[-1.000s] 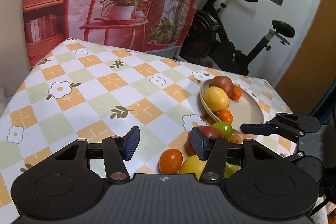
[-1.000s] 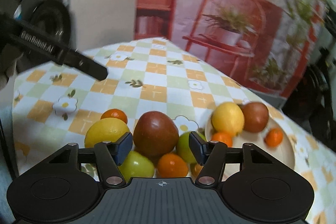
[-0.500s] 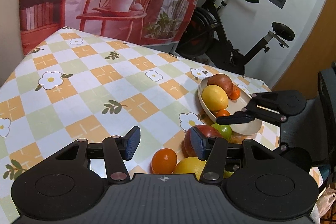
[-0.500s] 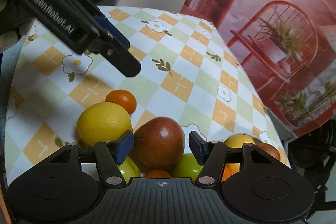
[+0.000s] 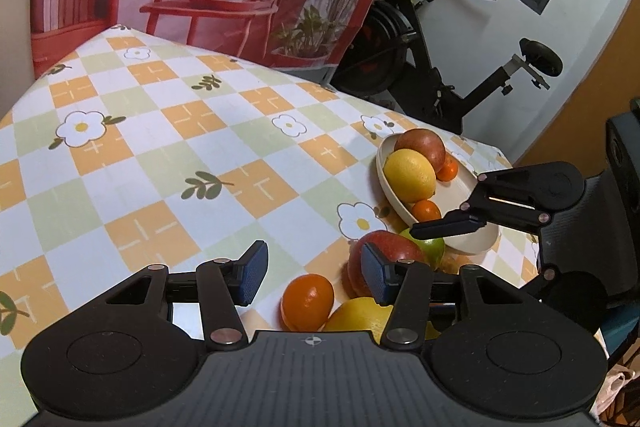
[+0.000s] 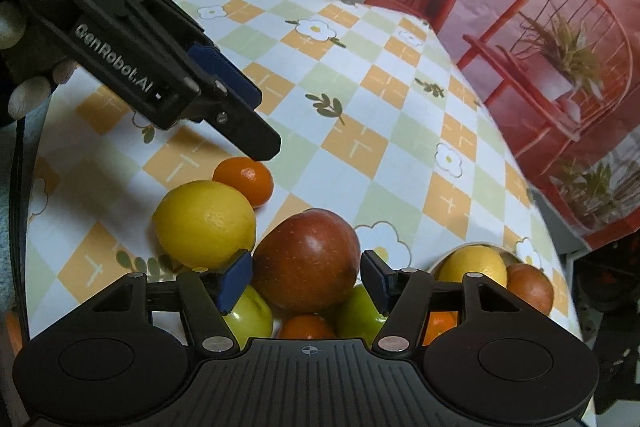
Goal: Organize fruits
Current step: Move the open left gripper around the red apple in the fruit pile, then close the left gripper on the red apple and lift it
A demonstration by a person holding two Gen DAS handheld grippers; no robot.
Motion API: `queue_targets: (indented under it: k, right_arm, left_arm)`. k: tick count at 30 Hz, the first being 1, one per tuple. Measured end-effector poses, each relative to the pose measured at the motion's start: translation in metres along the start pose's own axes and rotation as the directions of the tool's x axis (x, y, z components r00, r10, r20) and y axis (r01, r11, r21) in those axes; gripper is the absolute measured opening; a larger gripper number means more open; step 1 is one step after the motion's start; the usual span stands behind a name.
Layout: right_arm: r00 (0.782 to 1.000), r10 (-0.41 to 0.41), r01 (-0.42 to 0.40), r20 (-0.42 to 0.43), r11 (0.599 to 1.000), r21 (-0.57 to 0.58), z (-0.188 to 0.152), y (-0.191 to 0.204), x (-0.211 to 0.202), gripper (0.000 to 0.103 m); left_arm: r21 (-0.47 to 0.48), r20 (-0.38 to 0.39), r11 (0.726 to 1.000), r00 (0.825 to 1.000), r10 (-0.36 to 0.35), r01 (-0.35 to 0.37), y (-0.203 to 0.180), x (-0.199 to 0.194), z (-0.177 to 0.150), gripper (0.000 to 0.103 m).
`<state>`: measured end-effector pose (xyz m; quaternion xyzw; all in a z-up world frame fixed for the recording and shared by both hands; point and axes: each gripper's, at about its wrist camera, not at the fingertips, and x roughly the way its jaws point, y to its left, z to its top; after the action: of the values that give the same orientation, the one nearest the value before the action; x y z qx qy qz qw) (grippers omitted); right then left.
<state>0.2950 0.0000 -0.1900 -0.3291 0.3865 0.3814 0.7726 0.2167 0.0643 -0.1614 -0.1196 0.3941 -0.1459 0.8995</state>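
Fruits sit clustered at the lower centre of the right wrist view: a red apple (image 6: 307,259) between the spread pads of the right claw (image 6: 306,281), no contact visible, with green apples and an orange half hidden under its body. The left claw (image 5: 314,277) hangs apart, gripping nothing, over a small orange (image 5: 307,301). The bowl (image 5: 472,239) sits near the surface (image 5: 160,163) edge at right; open cloth stretches upper left.

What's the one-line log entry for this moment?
stage: reaching | right gripper: open around red apple | left gripper: open, above orange | bowl: part filled
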Motion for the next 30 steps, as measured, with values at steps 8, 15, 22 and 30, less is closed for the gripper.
queue_targets:
  k: [8, 15, 22, 30]
  right_arm:
    - [1.0, 0.022, -0.022, -0.001, 0.993, 0.113, 0.001, -0.012, 0.008, 0.057]
    - [0.983, -0.005, -0.07, 0.186, 0.918, 0.391, -0.024, -0.021, 0.003, 0.057]
    - [0.948, -0.078, -0.136, 0.31, 0.779, 0.613, -0.06, -0.017, -0.002, 0.057]
    - [0.942, -0.097, -0.135, 0.32, 0.766, 0.629, -0.075, -0.007, -0.01, 0.056]
  left_arm:
    - [-0.013, -0.011, 1.0, 1.0, -0.005, 0.005, 0.003, 0.003, -0.001, 0.052]
    - [-0.035, -0.014, 0.999, 1.0, 0.005, -0.005, 0.007, 0.007, 0.001, 0.051]
    - [-0.017, -0.029, 1.0, 1.0, 0.001, -0.002, -0.001, 0.013, 0.006, 0.051]
    - [0.022, -0.089, 0.999, 0.995, -0.033, 0.035, -0.02, 0.034, 0.007, 0.051]
